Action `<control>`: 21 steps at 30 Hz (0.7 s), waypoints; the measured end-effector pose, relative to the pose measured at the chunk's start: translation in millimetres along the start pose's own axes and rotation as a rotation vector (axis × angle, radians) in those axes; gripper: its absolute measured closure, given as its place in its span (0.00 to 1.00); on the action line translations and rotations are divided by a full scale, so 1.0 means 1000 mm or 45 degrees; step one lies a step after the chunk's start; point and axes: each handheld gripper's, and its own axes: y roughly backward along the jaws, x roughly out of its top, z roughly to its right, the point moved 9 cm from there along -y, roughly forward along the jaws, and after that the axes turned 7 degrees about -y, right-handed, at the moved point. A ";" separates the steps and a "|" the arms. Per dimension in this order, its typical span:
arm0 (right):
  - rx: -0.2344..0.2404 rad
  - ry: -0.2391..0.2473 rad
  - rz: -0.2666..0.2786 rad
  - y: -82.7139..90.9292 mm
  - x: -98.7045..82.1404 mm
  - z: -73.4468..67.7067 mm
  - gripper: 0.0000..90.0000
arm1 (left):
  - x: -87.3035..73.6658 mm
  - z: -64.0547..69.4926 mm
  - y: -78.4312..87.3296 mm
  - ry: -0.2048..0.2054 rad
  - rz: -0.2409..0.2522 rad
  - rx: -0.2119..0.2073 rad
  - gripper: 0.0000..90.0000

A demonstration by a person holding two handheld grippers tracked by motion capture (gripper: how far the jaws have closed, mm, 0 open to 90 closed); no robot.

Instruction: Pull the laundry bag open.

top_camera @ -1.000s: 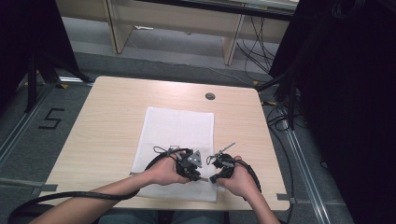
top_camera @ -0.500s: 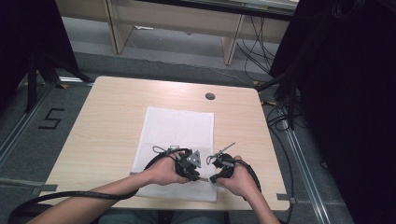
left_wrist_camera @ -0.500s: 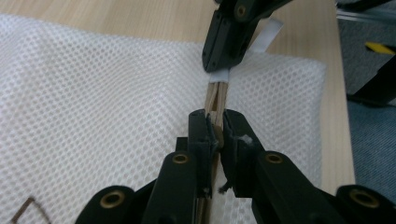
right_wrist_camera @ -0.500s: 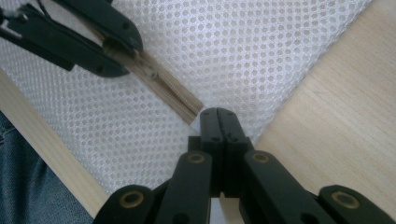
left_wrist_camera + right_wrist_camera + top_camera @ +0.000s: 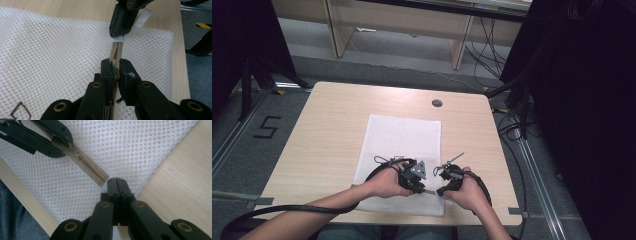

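High view above the table [image 5: 327, 130] looking forward-down, both gripper views close, sharing the mesh bag [image 5: 57, 52].

Black jaws with brass rivets, trailing black cables, bare forearms

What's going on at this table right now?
A person at a wooden table is working on the zipper of a white mesh laundry bag lying flat. The left tool is shut on the beige zipper near the slider, and the right tool is shut on the bag's corner with a white tab at the zipper's end. Both hands sit close together at the bag's near edge.
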 end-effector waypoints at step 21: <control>0.013 -0.007 -0.009 0.000 -0.001 -0.001 1.00 | -0.004 0.000 0.002 0.000 0.013 0.002 0.91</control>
